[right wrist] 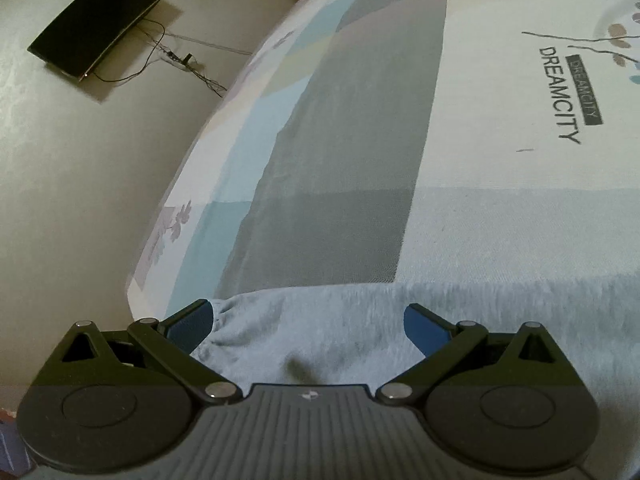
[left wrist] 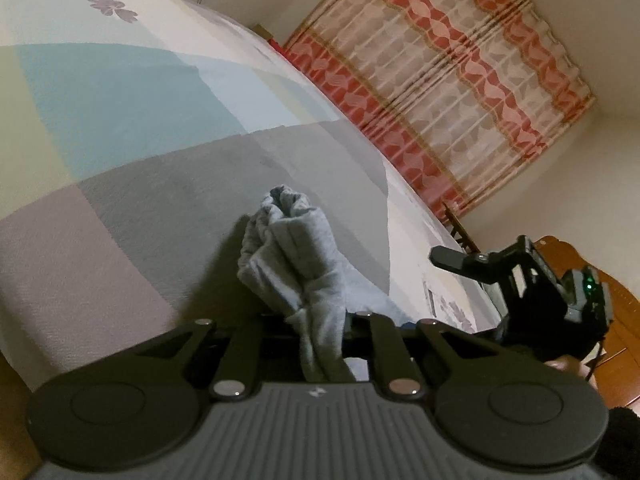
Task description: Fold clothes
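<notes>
Left wrist view: rides behind the left gripper, low and close over the bed, facing along it toward the curtain, tilted. Right wrist view: rides behind the right gripper, close above the grey garment, facing down the bed toward the wall. Shared by both: patchwork sheet, grey garment; right gripper seen in the left view.

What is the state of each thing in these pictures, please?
left gripper: shut on the grey garment.
grey garment: bunched and lifted at the held end, elsewhere lying flat on the bed.
right gripper: open, over the flat part of the garment.
bed sheet: spread smooth.
curtain: drawn.
</notes>
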`<state>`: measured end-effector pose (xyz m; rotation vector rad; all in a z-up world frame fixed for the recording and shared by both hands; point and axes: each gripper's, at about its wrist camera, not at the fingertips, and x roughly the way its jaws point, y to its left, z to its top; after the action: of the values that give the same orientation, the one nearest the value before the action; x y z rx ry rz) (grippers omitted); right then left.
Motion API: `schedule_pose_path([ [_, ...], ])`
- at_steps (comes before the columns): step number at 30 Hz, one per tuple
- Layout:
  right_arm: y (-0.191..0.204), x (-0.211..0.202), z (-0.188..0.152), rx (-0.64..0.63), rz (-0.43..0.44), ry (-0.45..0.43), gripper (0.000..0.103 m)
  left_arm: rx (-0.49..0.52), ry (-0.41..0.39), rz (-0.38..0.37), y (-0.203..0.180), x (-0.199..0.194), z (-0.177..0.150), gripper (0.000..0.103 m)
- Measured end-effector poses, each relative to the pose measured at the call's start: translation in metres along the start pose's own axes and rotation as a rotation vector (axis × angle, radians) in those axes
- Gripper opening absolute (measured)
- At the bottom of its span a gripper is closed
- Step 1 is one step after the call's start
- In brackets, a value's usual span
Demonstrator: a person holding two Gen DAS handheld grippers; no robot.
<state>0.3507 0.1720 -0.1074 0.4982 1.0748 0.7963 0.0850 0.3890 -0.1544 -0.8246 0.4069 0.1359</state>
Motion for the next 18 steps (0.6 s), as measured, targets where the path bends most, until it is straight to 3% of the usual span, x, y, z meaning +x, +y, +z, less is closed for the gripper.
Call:
schedule_pose_path([
  [4, -0.001, -0.016, -0.016, 0.039, 0.048, 0.037, 0.103, 0.028, -0.005, -0.009, -0.012, 0.000, 0.005, 0.012],
  [7, -0.013, -0.013, -0.031, 0.119, 0.032, 0.095, 0.103, 0.046, -0.005, -0.008, -0.021, 0.000, 0.009, 0.012],
  [11, -0.012, -0.020, -0.058, 0.194, 0.117, 0.141, 0.103, 0.070, 0.003, 0.001, -0.029, 0.001, 0.012, 0.012],
  [18, 0.008, -0.027, -0.105, 0.151, 0.090, 0.206, 0.103, 0.091, 0.027, 0.011, -0.039, 0.005, 0.012, 0.012],
])
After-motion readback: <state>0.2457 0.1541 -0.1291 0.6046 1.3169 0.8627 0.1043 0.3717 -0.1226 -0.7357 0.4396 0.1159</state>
